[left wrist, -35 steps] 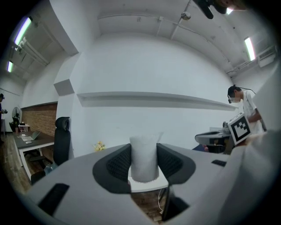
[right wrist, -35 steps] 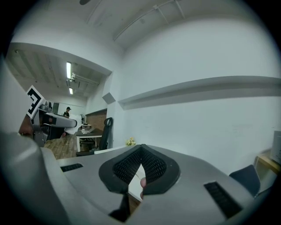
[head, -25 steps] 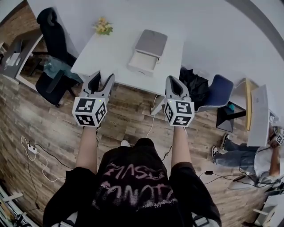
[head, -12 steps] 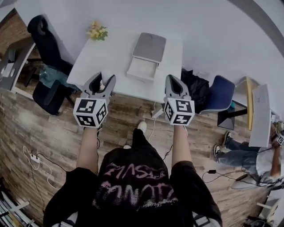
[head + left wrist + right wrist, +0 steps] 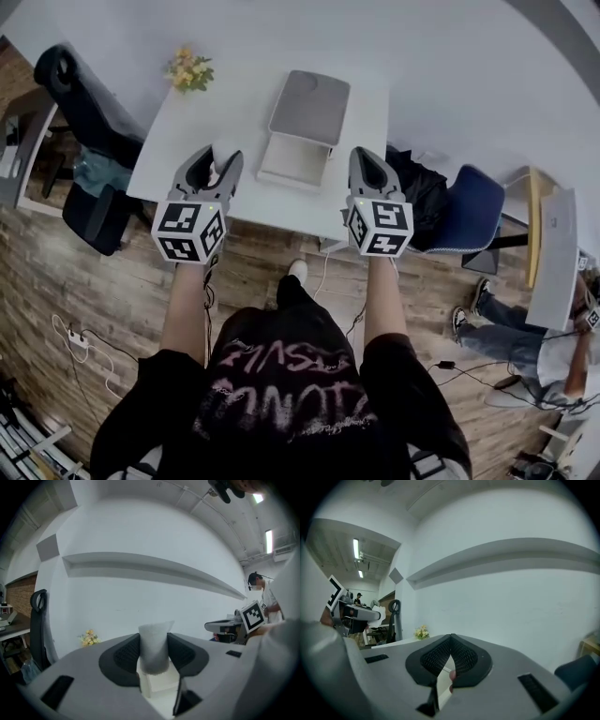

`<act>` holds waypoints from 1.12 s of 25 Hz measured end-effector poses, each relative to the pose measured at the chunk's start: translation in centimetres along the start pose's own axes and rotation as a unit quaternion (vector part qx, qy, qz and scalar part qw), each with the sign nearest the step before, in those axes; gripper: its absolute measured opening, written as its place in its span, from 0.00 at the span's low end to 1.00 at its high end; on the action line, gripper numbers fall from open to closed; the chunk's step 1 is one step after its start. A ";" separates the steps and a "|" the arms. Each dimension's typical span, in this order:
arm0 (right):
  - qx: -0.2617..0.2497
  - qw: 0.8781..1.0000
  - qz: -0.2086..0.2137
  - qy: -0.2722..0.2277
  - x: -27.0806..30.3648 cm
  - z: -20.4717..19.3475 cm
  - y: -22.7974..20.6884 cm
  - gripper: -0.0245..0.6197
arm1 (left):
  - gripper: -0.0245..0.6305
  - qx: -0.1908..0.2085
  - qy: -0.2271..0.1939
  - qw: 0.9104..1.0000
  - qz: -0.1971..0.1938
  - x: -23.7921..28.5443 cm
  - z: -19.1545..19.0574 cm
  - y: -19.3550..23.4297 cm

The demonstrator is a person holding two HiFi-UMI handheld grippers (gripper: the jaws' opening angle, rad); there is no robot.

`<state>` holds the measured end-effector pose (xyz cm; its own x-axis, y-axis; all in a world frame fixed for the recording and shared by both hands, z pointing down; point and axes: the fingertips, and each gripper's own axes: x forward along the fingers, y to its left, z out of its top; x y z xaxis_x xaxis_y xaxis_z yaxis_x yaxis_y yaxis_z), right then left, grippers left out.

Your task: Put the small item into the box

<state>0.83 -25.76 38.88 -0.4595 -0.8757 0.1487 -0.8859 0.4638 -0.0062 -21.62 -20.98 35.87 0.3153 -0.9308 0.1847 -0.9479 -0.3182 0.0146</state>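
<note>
Small white pouch [image 5: 153, 645] is clamped between the jaws of the left gripper [image 5: 218, 156]. The pads press on both its sides and its top stands above the jaw tips. A person in a black printed top [image 5: 281, 394] holds both grippers out in front, above a wooden plank floor [image 5: 84, 253]. The pouch is above the near part of the white table [image 5: 178, 141], just left of the box and not in it. The right gripper [image 5: 367, 154] is level with the left one, over the table's near edge on the other side of the box. Its jaws are closed tip to tip, with nothing between them. The white box [image 5: 292, 161] sits on the table between the two grippers, empty, with its grey lid [image 5: 310, 97] open behind it. Further back, a bunch of yellow flowers [image 5: 187, 69] stands at the table's far left corner. A black office chair [image 5: 80, 98] is left of the table. A black bag [image 5: 420, 192] and a blue chair [image 5: 469, 217] are right of it. A plain white wall [image 5: 450, 75] lies beyond.
</note>
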 end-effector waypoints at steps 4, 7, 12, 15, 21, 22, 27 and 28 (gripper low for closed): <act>0.007 1.000 0.005 0.003 3.2 0.0 -2.4 0.05 | 0.31 0.001 0.010 1.000 0.003 3.8 0.2 0.5; 0.014 1.000 0.012 0.002 5.4 0.3 -4.0 0.05 | 0.31 0.003 0.016 1.000 0.008 6.4 0.5 0.8; 0.019 1.000 0.022 0.005 8.1 0.5 -5.8 0.05 | 0.31 0.009 0.024 1.000 0.015 9.5 1.0 1.2; 0.024 0.999 0.022 0.004 8.9 0.7 -6.7 0.05 | 0.31 0.010 0.029 0.999 0.014 10.7 1.1 1.1; 0.020 1.000 0.012 0.008 10.3 1.1 -7.6 0.05 | 0.31 0.013 0.030 0.999 0.000 12.7 1.9 1.3; 0.020 1.000 0.008 0.008 10.5 1.2 -7.7 0.05 | 0.31 0.013 0.030 0.999 -0.004 13.1 2.0 1.3; 0.030 1.000 -0.005 0.006 11.2 1.5 -7.8 0.05 | 0.31 0.015 0.033 0.999 -0.027 14.7 2.2 1.6; 0.031 0.999 -0.010 0.006 11.2 1.5 -7.9 0.05 | 0.31 0.015 0.035 0.999 -0.034 15.0 2.1 1.5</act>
<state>2.62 -39.44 39.14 -0.4403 -0.8831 0.1620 -0.8978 0.4358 -0.0643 -18.24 -35.84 36.62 0.3731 -0.8930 0.2517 -0.9226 -0.3857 -0.0008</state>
